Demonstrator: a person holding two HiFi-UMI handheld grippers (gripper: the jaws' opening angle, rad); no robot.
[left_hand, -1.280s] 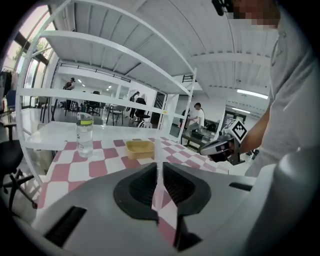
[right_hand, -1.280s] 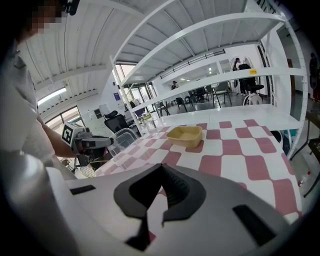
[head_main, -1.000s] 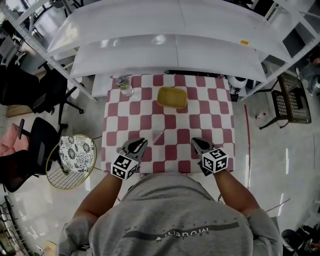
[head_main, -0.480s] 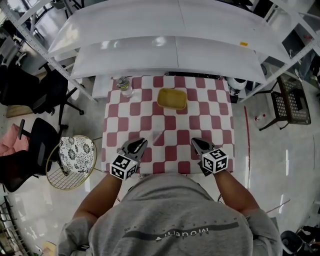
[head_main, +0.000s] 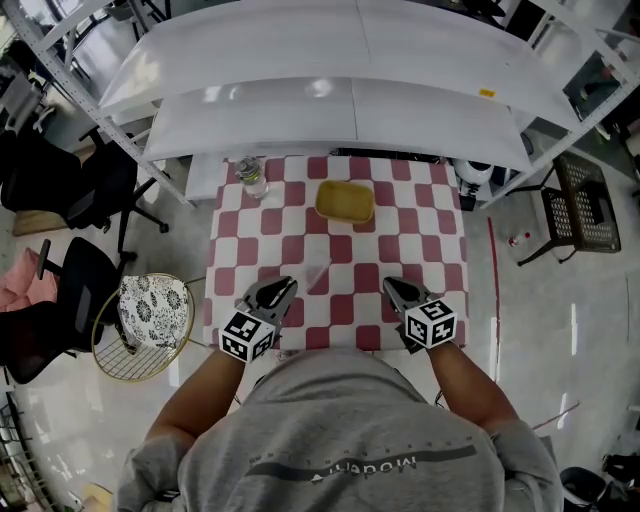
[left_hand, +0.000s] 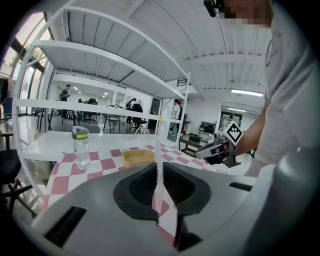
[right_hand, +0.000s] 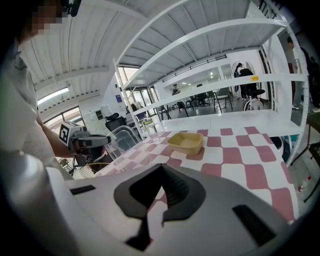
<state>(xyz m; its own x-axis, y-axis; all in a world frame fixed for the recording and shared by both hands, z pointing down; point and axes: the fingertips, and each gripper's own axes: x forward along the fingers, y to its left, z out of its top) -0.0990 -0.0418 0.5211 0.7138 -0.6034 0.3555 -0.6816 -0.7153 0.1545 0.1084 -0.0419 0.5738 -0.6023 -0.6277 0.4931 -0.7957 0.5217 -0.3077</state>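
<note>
Clear plastic piece (left_hand: 158, 161) stands edge-on as a thin upright strip in the left gripper (head_main: 281, 288). The jaws are pressed together on it over the near edge of the red-and-white checked table (head_main: 420, 240) (the right gripper view shows it as a wider transparent sheet jutting past the jaw tips). The right gripper (head_main: 391, 287) hovers level with the left and well apart from it, jaws closed on nothing. Farther out, a shallow yellow tray (head_main: 345, 200) sits near the table's far edge, a water bottle (head_main: 251, 178) stands at the far left corner, and white shelves (head_main: 350, 110) rise behind.
</note>
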